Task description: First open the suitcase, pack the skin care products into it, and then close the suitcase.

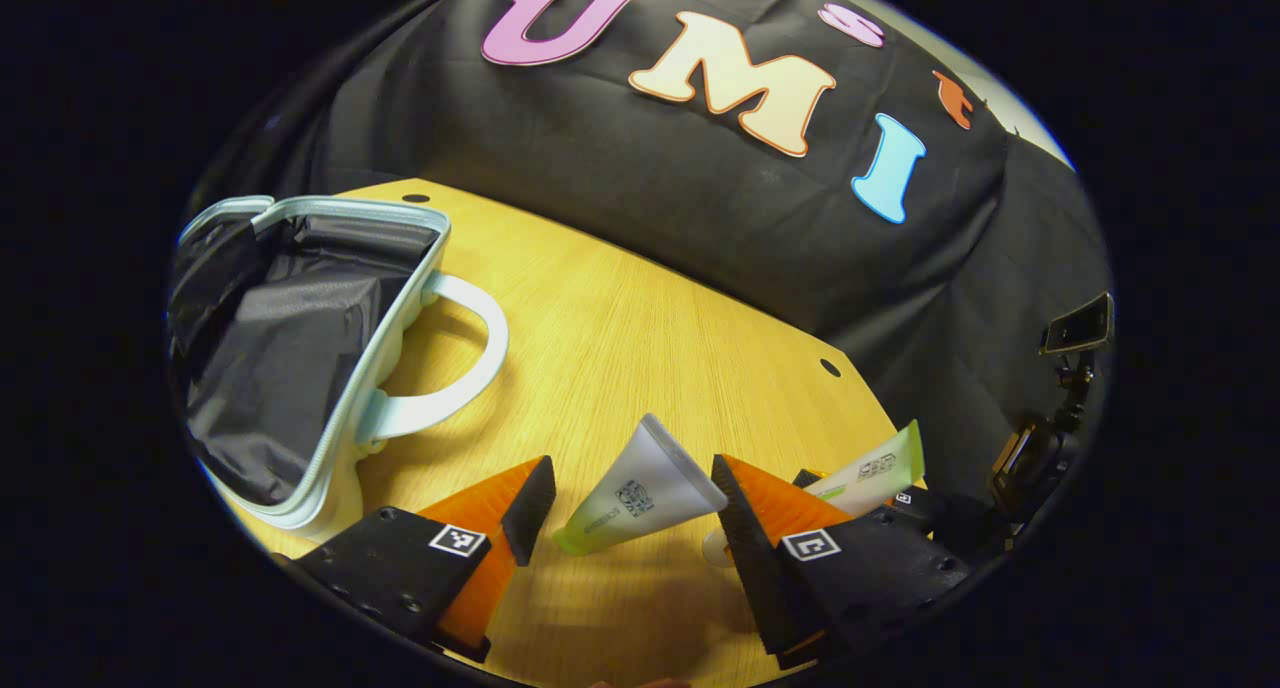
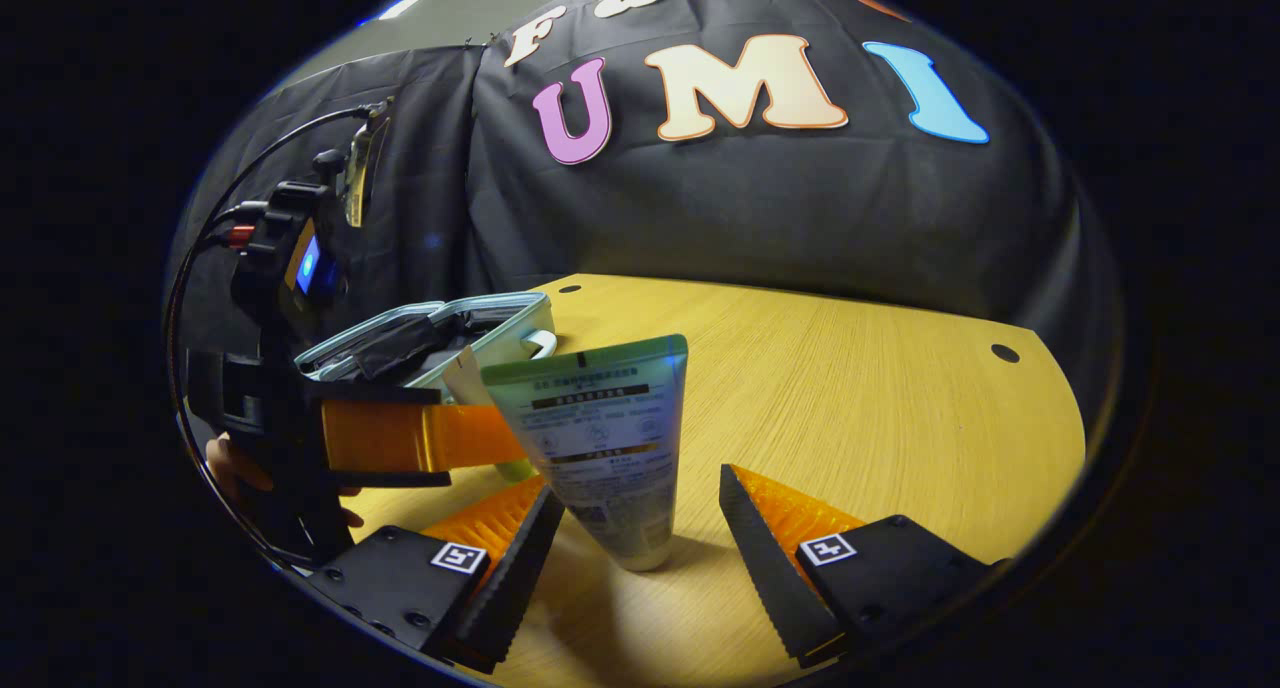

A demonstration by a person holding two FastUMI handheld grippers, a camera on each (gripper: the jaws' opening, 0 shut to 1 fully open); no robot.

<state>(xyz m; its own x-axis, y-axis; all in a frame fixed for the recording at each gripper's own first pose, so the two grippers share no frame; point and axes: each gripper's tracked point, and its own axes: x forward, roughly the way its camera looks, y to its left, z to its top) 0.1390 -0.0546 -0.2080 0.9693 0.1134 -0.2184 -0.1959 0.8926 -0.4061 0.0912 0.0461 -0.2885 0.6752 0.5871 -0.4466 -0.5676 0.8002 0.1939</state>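
Left gripper view: my left gripper (image 1: 625, 513) has its fingers spread apart, with a grey tube (image 1: 640, 493) between them. The tube is tilted, cap end down toward the table (image 1: 620, 328). Whether either finger touches it I cannot tell; I'd judge it is not clamped. Just beyond my far finger stands a green-tipped tube (image 1: 875, 473). Farther out to the side, the suitcase (image 1: 300, 348) lies open, its dark lining exposed and its pale handle resting on the wood.

In the right gripper view my right gripper (image 2: 640, 528) is also spread wide, straddling the green-tipped tube, which stands upright on its cap. Neither finger presses on it, though one finger sits just beside it. Beyond it I see my left gripper, held by a hand (image 2: 235, 468), and behind that the open suitcase.

So the opening is done. Nothing shows inside the case from what I can see of the lining. As I judge it, packing is only starting: both tubes are on the table, waiting to be gripped, carried over and dropped in, and then the lid must be closed.
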